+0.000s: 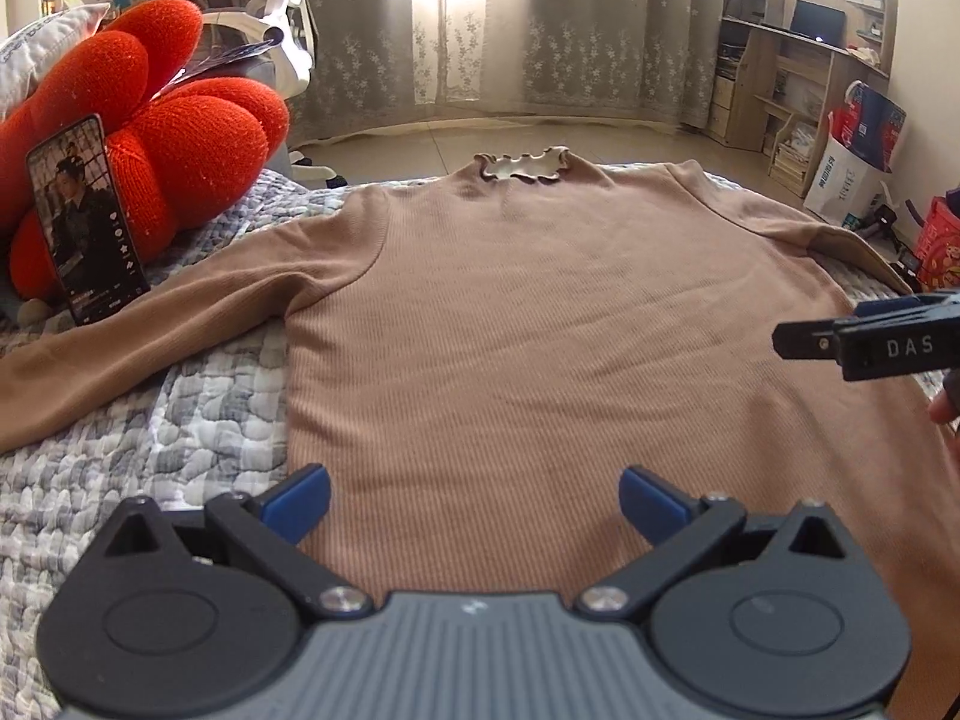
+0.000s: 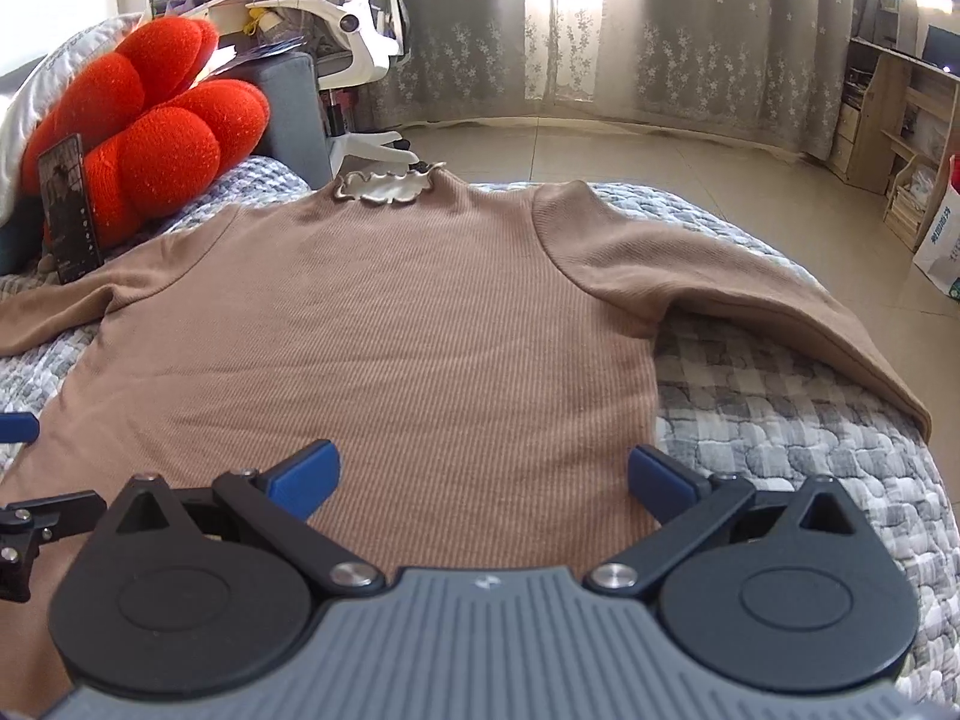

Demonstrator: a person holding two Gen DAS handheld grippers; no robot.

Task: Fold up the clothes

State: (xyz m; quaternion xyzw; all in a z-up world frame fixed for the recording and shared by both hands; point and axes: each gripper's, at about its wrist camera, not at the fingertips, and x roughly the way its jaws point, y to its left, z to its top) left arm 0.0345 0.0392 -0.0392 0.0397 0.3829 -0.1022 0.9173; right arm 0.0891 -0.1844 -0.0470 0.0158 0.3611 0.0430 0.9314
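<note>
A tan ribbed long-sleeved top (image 1: pixel 528 324) (image 2: pixel 372 330) lies flat, front up, on a grey quilted bed, its frilled collar (image 1: pixel 521 168) (image 2: pixel 387 185) at the far end and both sleeves spread out. My left gripper (image 1: pixel 474 501) hovers open over the lower left part of the top's body, blue pads apart, holding nothing. My right gripper (image 2: pixel 483 480) is open too, over the lower right part near the side seam. From the left wrist view the right gripper's black frame (image 1: pixel 870 345) shows at the right edge.
A big red knotted cushion (image 1: pixel 150 138) (image 2: pixel 150 138) sits at the far left with a phone (image 1: pixel 87 219) (image 2: pixel 69 210) leaning against it. The grey quilt (image 2: pixel 780 438) ends beyond the collar; a tiled floor, curtains, wooden shelves (image 1: pixel 798 78) and a white chair (image 2: pixel 360 36) lie behind.
</note>
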